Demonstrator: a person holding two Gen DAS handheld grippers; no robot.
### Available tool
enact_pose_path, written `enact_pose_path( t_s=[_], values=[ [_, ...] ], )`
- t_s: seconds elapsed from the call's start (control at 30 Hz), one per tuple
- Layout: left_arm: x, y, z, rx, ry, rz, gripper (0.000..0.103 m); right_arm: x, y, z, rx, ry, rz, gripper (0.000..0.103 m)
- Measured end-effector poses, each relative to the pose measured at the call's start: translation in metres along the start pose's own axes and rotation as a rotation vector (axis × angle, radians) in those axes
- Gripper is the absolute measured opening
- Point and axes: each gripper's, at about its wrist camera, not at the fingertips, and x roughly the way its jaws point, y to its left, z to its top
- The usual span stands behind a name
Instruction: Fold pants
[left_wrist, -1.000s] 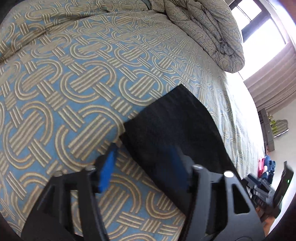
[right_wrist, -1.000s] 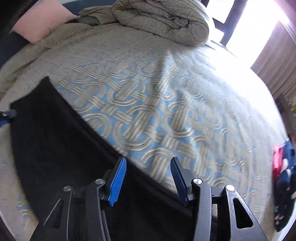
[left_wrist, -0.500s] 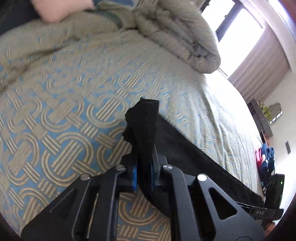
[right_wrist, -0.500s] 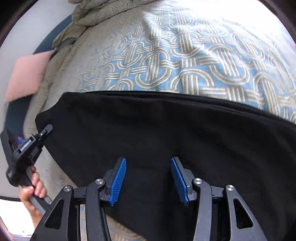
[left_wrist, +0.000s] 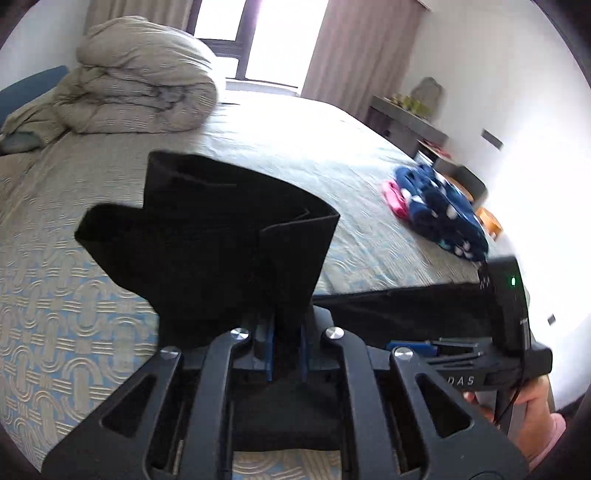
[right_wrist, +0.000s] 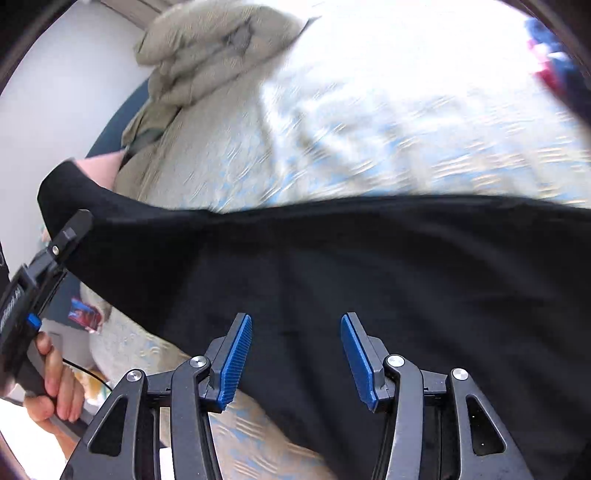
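Matt black cloth pants (left_wrist: 229, 236), woven patterned bedspread (left_wrist: 55, 295)

Legible marking: white letters "DAS" on the black plastic body of my right gripper (left_wrist: 461, 376). All other print is too blurred.

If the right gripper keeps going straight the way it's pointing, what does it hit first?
Most likely the black pants. The right gripper is open with the dark fabric spread directly ahead of and beneath its fingers, covering the patterned bedspread there. How far away the cloth is can't be judged.
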Motion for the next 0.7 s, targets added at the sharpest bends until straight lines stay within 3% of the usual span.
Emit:
enact_pose_path(
  t_s=[0.1, 0.17, 0.23, 0.3, 0.37, 0.47, 0.53, 0.6, 0.7],
  values=[
    [0.037, -0.067, -0.023, 0.103, 0.104, -0.112, 0.012, -0.028, -0.035, -0.013, 0.048, -0.034, 0.011, 0.062],
    [0.06, -0.105, -0.045, 0.165, 0.181, -0.156, 0.012, -0.034, -0.062, -0.023, 0.114, -0.031, 0.04, 0.063],
    [0.082, -0.136, -0.065, 0.242, 0.243, -0.152, 0.013, -0.038, -0.084, -0.031, 0.183, -0.025, 0.053, 0.062],
    [0.102, -0.158, -0.083, 0.327, 0.312, -0.105, 0.019, -0.033, -0.1, -0.039, 0.245, -0.019, -0.006, 0.062],
    [0.108, -0.16, -0.089, 0.33, 0.353, -0.101, 0.02, -0.033, -0.125, -0.05, 0.302, -0.008, -0.011, 0.062],
    [0.097, -0.148, -0.079, 0.266, 0.359, -0.136, 0.029, -0.039, -0.141, -0.059, 0.341, -0.017, 0.085, 0.062],
    [0.078, -0.128, -0.071, 0.198, 0.327, -0.157, 0.048, -0.041, -0.141, -0.06, 0.339, -0.019, 0.098, 0.062],
    [0.058, -0.114, -0.066, 0.144, 0.277, -0.165, 0.059, -0.041, -0.145, -0.061, 0.346, -0.015, 0.113, 0.062],
    [0.038, -0.088, -0.062, 0.116, 0.234, -0.14, 0.062, -0.032, -0.141, -0.057, 0.354, -0.009, 0.138, 0.063]
  ],
)
